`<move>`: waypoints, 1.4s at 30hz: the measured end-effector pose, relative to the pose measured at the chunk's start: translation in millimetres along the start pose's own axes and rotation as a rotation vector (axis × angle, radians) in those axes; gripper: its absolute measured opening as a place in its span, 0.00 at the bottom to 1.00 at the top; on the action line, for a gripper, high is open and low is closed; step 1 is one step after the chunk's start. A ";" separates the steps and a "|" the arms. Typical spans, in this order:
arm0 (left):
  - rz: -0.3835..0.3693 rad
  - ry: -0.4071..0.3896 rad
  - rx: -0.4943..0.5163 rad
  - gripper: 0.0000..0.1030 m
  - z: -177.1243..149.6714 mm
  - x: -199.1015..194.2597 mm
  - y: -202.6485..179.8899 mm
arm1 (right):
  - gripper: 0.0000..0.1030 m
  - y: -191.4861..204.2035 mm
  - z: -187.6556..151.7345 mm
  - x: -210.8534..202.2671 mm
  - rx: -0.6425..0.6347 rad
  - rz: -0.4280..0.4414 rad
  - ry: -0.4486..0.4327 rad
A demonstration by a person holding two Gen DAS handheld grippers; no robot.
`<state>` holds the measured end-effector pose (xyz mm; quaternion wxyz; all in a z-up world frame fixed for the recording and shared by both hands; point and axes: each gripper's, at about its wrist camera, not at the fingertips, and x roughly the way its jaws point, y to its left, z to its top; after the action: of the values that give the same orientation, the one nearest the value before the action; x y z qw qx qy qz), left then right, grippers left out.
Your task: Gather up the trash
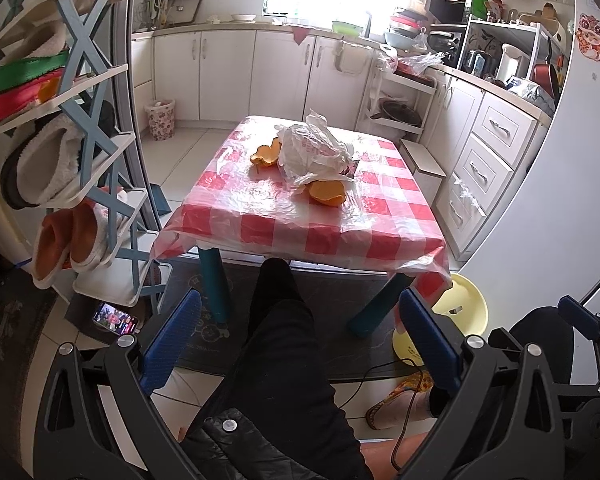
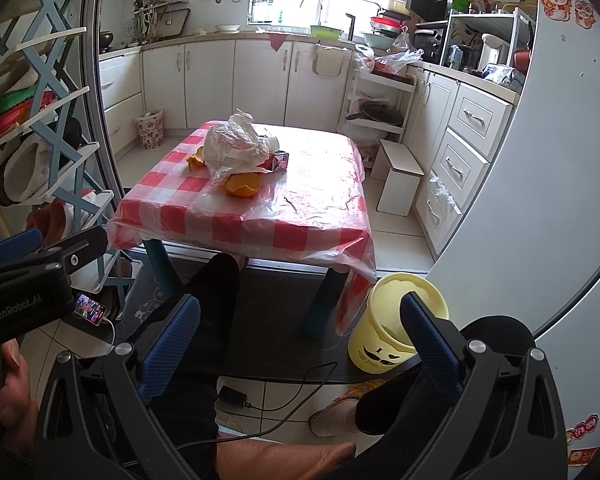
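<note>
Left wrist view
Trash, bag: crumpled translucent white plastic bag (image 1: pixel 314 148), heaped mid-counter; judged very light, limp and slippery, likely to collapse under a pinch; best taken at a bunched fold near the top.
Trash, peels: two curled orange fruit-peel pieces, one (image 1: pixel 266 155) just left of the bag, one (image 1: pixel 327 192) at its near edge, touching it; judged light, semi-stiff, a little slick; grip across the raised rim.
Support: low counter (image 1: pixel 260 236) on teal legs, under a red-and-white check cloth and clear plastic sheet; the sheet may drag along with a careless pull.
Receptacle: pale yellow round plastic bin (image 1: pixel 466 300) on the floor by the counter's right near leg, half hidden behind a blue finger.
Left gripper (image 1: pixel 300 340): jaws spread wide, nothing between them, touching nothing; well short of the counter, above a dark trouser leg.

Right wrist view
Trash: same bag (image 2: pixel 232 144) and near peel (image 2: pixel 244 185) on the counter's left half; a small red-and-white carton (image 2: pixel 278 160) shows at the bag's right edge, judged light, stiff-walled, easily crushed.
Receptacle: bin (image 2: pixel 388 344) open-topped; contents cannot be told.
Right gripper (image 2: pixel 300 340): jaws fully apart, empty, no contact; right finger overlaps the bin in view only.
Left gripper, seen from the side (image 2: pixel 40 256): opening cannot be judged in this view.
</note>
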<state>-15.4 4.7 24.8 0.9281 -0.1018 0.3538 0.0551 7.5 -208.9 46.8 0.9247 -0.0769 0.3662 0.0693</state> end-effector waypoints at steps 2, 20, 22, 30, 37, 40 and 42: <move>-0.001 0.001 -0.001 0.92 -0.2 0.2 -0.2 | 0.93 1.5 -0.8 0.3 -0.002 0.001 -0.001; 0.017 -0.007 -0.027 0.92 10.4 18.9 13.7 | 0.93 3.9 -0.3 12.7 -0.030 0.032 -0.008; 0.010 -0.007 -0.042 0.92 16.0 27.7 17.8 | 0.93 3.2 3.1 17.2 -0.034 0.035 -0.023; 0.006 0.023 -0.064 0.92 40.8 80.2 27.8 | 0.93 -1.3 20.5 64.4 -0.014 0.070 0.018; 0.001 0.022 -0.062 0.92 85.3 153.3 23.8 | 0.93 -8.6 32.3 111.2 -0.020 0.075 0.055; 0.001 0.026 -0.052 0.92 104.0 188.7 13.6 | 0.93 -15.9 36.3 132.5 -0.006 0.075 0.073; 0.001 0.041 -0.049 0.92 119.3 222.1 7.0 | 0.93 -20.7 40.6 146.8 0.007 0.076 0.079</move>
<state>225.6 45.4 -37.6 0.9180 -0.1257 0.3711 0.0620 144.4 -210.8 -23.1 0.9066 -0.0622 0.4052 0.1000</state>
